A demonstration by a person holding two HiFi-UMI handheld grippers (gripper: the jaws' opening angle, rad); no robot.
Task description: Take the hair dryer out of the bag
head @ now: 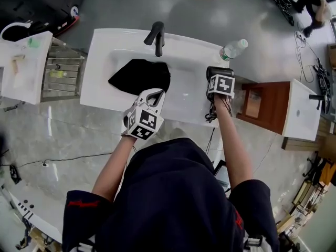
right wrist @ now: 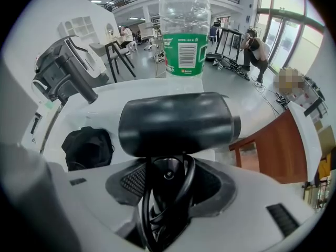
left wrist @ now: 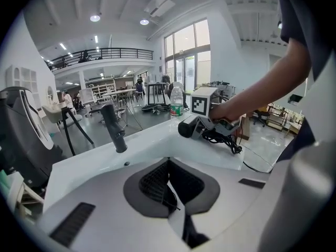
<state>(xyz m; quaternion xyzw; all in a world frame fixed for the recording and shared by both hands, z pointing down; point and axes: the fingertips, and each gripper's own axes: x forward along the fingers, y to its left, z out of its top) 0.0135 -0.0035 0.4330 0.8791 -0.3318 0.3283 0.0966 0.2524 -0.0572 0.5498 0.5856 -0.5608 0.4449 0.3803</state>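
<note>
In the head view, the person's dark-clad head and shoulders fill the lower middle of the frame and hide the near floor. The marker cube (head: 221, 85) at right of centre hides the right gripper's (right wrist: 168, 181) jaws from above. The right gripper view shows them plainly. They stand fairly wide apart and are clamped on the handle of the black dryer (right wrist: 178, 122). The dryer's barrel lies crosswise just past the jaws, and loops of black cord (right wrist: 157, 203) cover most of the handle. The dryer is out of the bag (head: 139, 76) and sits at the right end of the white sink (head: 100, 62), just in front of a clear bottle (right wrist: 184, 30) with a green label. The bottle's top is cut off by the upper edge of that frame. Whether the dryer rests on the rim or hangs just above it cannot be told. The bag is a crumpled black heap in the basin, below the black tap (head: 156, 35), and its opening cannot be made out. The left gripper (left wrist: 169, 176) has its jaws fully together. Only a fine dark line shows at their seam, too thin to identify. In the head view its tip is at the bag's lower right edge, but contact cannot be judged.
</note>
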